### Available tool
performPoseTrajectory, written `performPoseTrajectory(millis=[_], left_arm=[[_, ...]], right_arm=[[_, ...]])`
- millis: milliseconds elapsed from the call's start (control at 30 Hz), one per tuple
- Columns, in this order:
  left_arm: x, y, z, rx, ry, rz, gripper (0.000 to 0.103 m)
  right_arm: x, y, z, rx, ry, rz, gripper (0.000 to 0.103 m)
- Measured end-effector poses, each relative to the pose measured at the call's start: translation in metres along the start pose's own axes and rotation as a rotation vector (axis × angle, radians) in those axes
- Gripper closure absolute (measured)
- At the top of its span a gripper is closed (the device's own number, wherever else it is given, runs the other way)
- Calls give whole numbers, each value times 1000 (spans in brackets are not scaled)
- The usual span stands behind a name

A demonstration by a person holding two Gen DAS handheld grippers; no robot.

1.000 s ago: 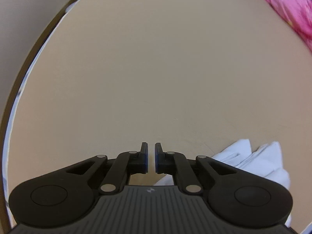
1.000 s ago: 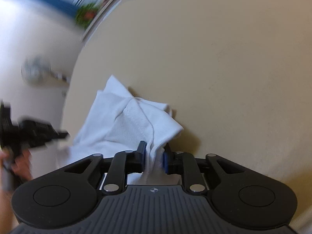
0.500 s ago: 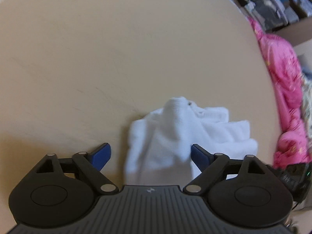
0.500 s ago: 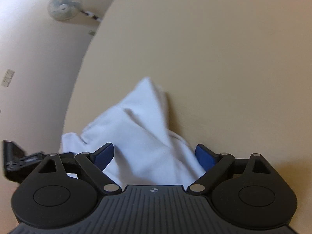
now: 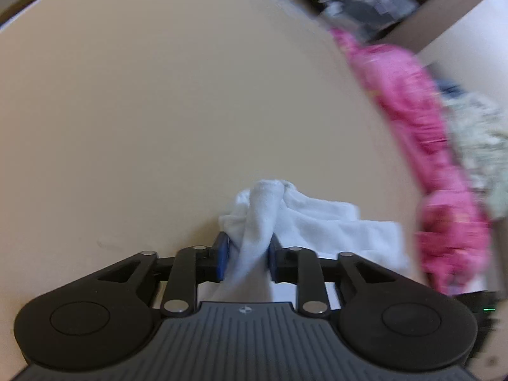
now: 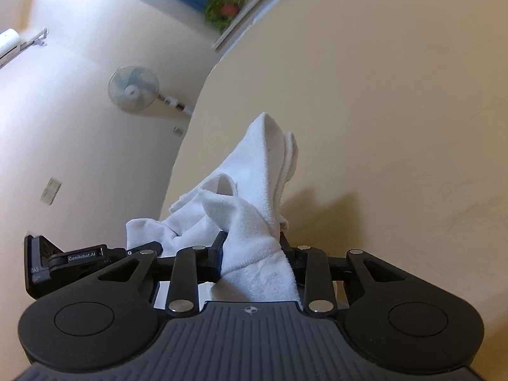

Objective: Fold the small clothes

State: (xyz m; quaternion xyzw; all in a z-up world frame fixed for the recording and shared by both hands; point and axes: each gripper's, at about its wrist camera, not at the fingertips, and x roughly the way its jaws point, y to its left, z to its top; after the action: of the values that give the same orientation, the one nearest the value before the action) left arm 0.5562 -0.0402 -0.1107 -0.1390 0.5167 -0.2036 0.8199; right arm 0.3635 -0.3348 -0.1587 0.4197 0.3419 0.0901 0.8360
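Both tongs, left [image 5: 247, 254] and right [image 6: 250, 247], just closed on the white cloth [image 6: 254, 190], its peak pointing up.

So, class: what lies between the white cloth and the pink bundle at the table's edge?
Bare beige table, nothing else, between the white cloth and the pink bundle; the left wrist view shows it.

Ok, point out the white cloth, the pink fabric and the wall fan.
white cloth [image 6: 254, 209]: right wrist view, on its raised fold.
pink fabric [image 5: 412, 117]: left wrist view, on its blurred middle.
wall fan [image 6: 133, 90]: right wrist view, on its round head.
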Motion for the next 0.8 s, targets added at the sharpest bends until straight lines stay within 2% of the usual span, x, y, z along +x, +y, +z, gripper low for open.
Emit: performPoseTrajectory(millis=[33, 67, 100, 133, 167, 200, 233, 267, 333, 400, 533, 633, 733, 767, 800], left_arm=[[20, 3, 5, -7, 22, 103, 57], [32, 8, 10, -35, 49, 176, 51], [45, 17, 12, -71, 81, 205, 43], [51, 28, 12, -116, 99, 198, 34], [48, 34, 12, -144, 87, 186, 32], [43, 37, 11, -154, 71, 181, 29], [36, 39, 9, -150, 56, 192, 18], [30, 39, 7, -142, 42, 207, 15], [10, 45, -4, -134, 21, 188, 15], [-14, 49, -22, -126, 1, 135, 15], [-49, 45, -64, -78, -18, 67, 15], [-38, 28, -86, -52, 30, 53, 14], [-13, 22, -107, -43, 108, 52, 16], [-6, 19, -112, -55, 114, 73, 34], [-9, 17, -117, -61, 101, 88, 57]], right_arm=[[9, -6, 7, 3, 5, -41, 70], [21, -13, 18, 14, 21, -93, 70], [35, -20, 27, 21, 39, -129, 69], [48, -25, 35, 20, 63, -175, 64], [58, -31, 41, 19, 74, -206, 57], [63, -35, 43, 15, 68, -200, 57], [62, -35, 47, 0, 48, -200, 53], [58, -34, 49, -8, 26, -222, 47], [46, -38, 50, 22, -14, -242, 40], [25, -45, 42, 74, -42, -216, 37], [-25, -48, 4, 70, 5, -182, 31], [-53, -40, -32, -5, 29, -203, 25], [-50, -27, -62, -34, 84, -220, 24], [-51, -28, -68, -19, 105, -219, 29], [-48, -27, -73, -7, 115, -212, 41]])
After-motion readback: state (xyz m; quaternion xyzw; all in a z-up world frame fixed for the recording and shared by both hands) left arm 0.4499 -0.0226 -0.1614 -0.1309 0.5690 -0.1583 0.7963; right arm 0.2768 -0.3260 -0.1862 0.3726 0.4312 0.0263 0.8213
